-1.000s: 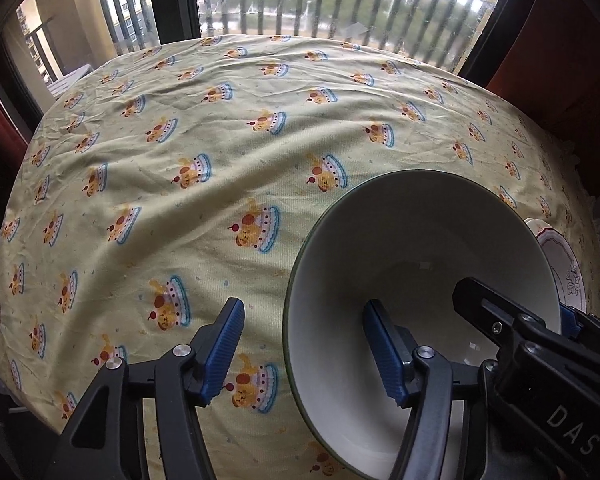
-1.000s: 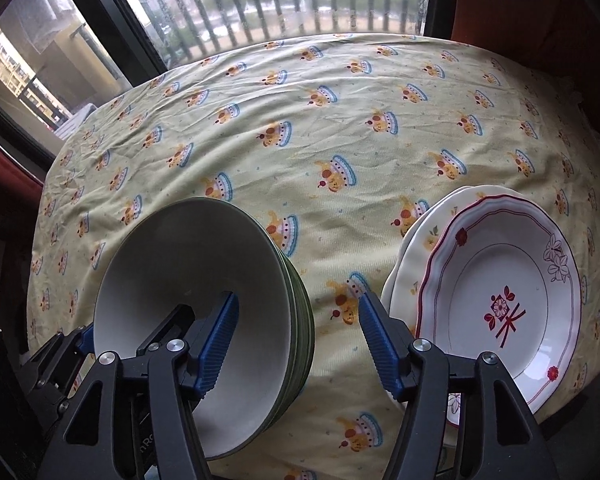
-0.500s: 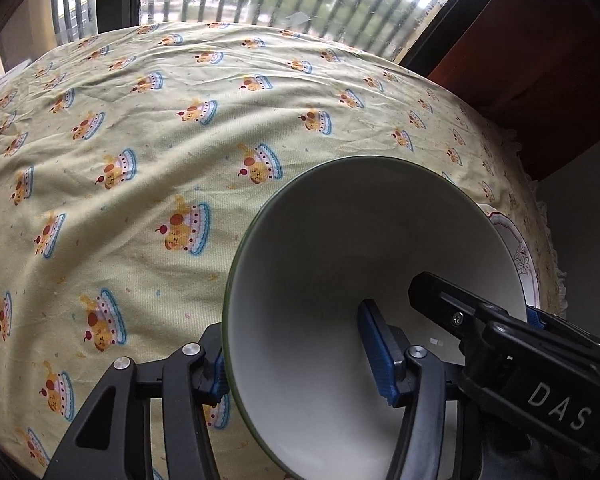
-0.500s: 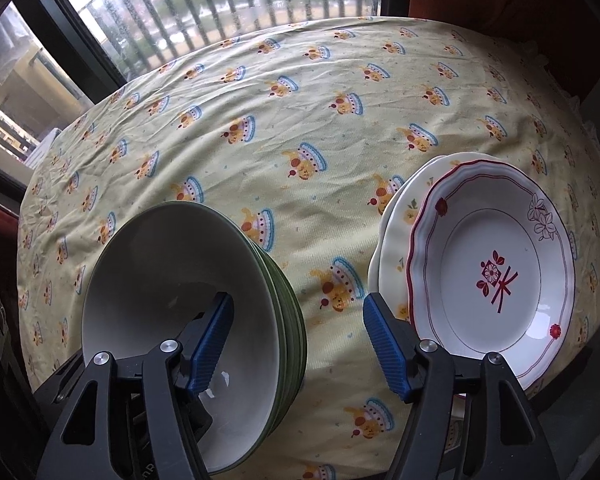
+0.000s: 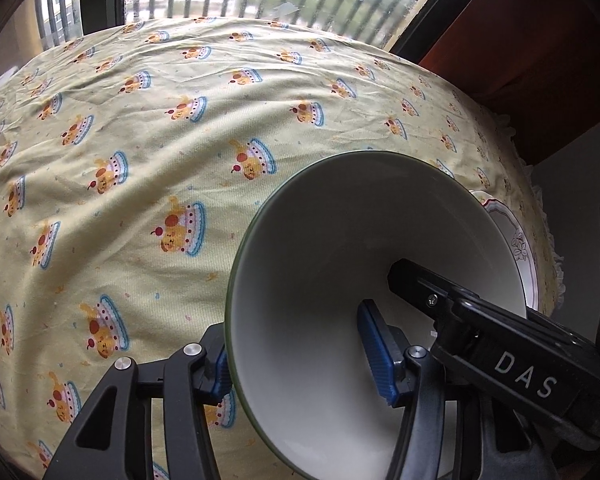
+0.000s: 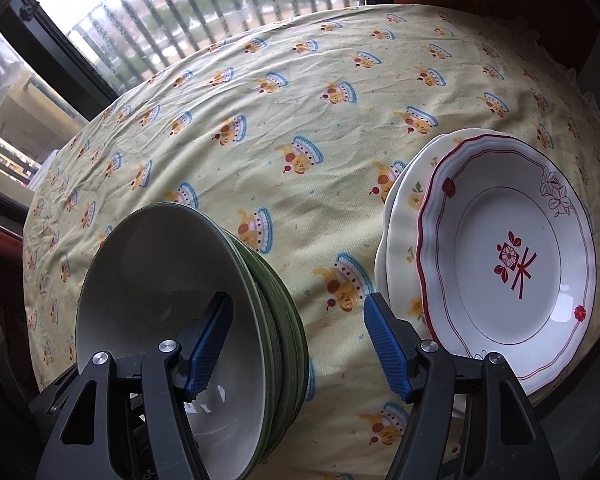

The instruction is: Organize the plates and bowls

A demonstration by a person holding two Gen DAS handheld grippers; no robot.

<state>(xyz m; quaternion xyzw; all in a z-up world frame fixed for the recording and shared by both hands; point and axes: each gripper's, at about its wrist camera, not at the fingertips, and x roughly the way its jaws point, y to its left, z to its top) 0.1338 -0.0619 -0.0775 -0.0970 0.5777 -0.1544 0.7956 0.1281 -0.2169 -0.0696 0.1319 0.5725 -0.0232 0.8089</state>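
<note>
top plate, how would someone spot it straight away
On the yellow tablecloth with the cake print there are two piles: green-rimmed bowls on one side, plates on the other. The top plate is white with a wavy dark red rim line and a red flower mark in its middle; the plate under it is cream.

Green-rimmed bowls (image 6: 172, 320) nested, tilted; two patterned plates (image 6: 508, 264) stacked.

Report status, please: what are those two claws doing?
Left claw astride rim of stacked green-rimmed white ceramic bowls, grip unclear. Right claw open, astride opposite wall. Stacked white floral plates beside them; nothing blocking.
</note>
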